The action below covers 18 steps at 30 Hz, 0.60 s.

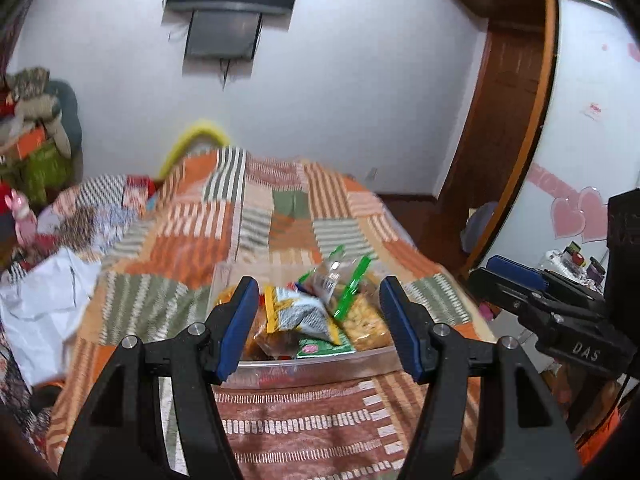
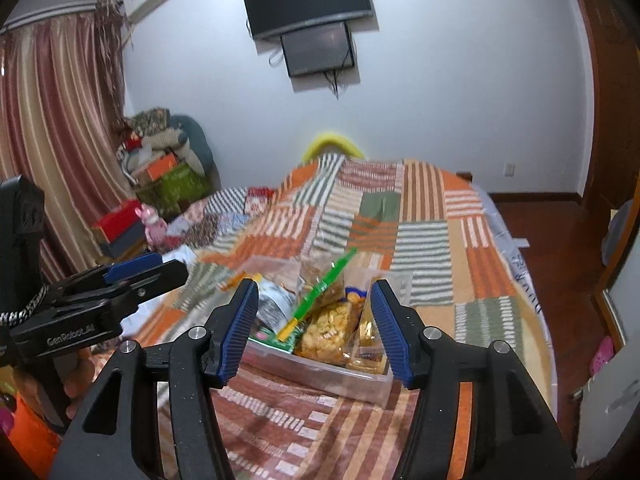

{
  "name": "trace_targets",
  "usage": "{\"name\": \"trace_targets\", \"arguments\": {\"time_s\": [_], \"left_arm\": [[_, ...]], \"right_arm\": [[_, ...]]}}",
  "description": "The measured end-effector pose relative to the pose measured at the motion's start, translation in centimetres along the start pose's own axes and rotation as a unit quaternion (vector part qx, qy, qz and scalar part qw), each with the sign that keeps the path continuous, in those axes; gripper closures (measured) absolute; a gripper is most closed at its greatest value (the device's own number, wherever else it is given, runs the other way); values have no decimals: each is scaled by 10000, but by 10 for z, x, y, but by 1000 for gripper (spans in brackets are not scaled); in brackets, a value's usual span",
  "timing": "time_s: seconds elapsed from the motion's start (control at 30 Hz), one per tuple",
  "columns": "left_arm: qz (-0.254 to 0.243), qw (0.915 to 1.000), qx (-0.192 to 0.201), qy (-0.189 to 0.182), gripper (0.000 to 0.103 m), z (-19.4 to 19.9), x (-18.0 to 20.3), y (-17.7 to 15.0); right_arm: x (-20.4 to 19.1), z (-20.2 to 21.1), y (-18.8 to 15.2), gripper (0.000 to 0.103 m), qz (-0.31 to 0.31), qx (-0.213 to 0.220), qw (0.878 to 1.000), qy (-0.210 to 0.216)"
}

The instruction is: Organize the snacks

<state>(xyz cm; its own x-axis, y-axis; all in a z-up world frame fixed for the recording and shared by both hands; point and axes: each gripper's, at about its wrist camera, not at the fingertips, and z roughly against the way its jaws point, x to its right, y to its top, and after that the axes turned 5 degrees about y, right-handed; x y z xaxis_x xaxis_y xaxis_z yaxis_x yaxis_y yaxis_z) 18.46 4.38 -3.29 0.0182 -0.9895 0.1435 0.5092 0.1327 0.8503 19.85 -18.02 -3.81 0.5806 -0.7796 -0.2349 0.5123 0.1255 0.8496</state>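
Observation:
A clear plastic box [image 1: 320, 364] [image 2: 344, 380] full of snack packets sits on the patchwork bedspread. In it lie a grey-and-yellow bag [image 1: 308, 314], a clear bag with a green strip [image 1: 348, 288] [image 2: 320, 288], yellow puffed snacks [image 1: 366, 322] [image 2: 328, 330] and a green packet [image 1: 324, 346]. My left gripper [image 1: 318, 326] is open and empty, held just short of the box, its jaws framing it. My right gripper [image 2: 314, 330] is open and empty too, at the box's near side. Each gripper shows at the edge of the other's view [image 1: 516, 276] [image 2: 132, 266].
The bed's patchwork cover [image 2: 424, 240] stretches to the far wall. White paper or cloth [image 1: 44, 304] lies on the bed's left. Boxes and clutter [image 2: 160, 176] pile by the curtain. A wardrobe [image 1: 592, 128] and wooden floor [image 2: 560, 240] are to the right.

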Motion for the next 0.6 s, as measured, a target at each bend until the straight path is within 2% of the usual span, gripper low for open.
{"name": "trace_targets", "arguments": {"time_s": [0.17, 0.3, 0.4, 0.43, 0.6], "left_arm": [[-158, 9985, 532, -24, 38, 51, 12, 4], [-144, 9968, 779, -69, 34, 78, 17, 4], [-145, 9955, 941, 4, 24, 94, 19, 2], [-148, 9951, 977, 32, 17, 97, 21, 1], [-193, 9930, 1151, 180, 4, 113, 25, -4]], "right_arm": [[-13, 42, 6, 38, 100, 527, 9986, -6], [-23, 72, 8, 26, 150, 904, 9958, 13], [-30, 85, 7, 16, 176, 1100, 9938, -6], [-32, 88, 6, 15, 190, 1138, 9933, -18], [-40, 90, 4, 0, 297, 1221, 9920, -79]]}}
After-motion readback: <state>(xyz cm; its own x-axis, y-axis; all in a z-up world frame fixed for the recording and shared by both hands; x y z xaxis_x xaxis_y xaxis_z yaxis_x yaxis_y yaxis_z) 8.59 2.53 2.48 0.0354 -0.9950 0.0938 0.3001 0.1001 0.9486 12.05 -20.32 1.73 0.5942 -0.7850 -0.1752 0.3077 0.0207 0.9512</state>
